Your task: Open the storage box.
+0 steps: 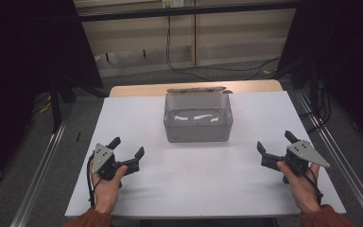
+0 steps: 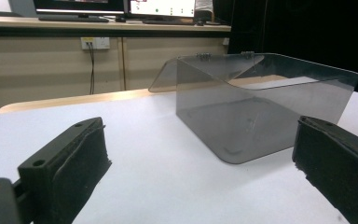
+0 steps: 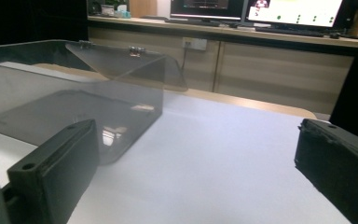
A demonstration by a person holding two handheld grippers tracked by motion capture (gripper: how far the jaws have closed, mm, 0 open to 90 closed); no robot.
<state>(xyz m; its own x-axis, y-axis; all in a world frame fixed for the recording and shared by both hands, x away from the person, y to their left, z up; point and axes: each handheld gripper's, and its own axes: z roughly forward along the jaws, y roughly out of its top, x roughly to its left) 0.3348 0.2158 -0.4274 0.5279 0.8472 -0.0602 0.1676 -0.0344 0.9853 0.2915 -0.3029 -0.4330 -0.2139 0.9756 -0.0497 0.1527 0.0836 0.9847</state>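
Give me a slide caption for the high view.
Two open grippers flank an open-lidded clear box on a white table.

Lab: monitors (image 3: 303, 10), cabled recording table (image 1: 246, 189).

White bench (image 1: 203, 179) top, pale wooden cabinets (image 1: 236, 35) beyond the bench, black cables (image 1: 208, 66) hanging before them, wall socket (image 2: 95, 43) there, monitors (image 3: 256, 9) above the cabinets, grey floor (image 1: 80, 113) beside the bench
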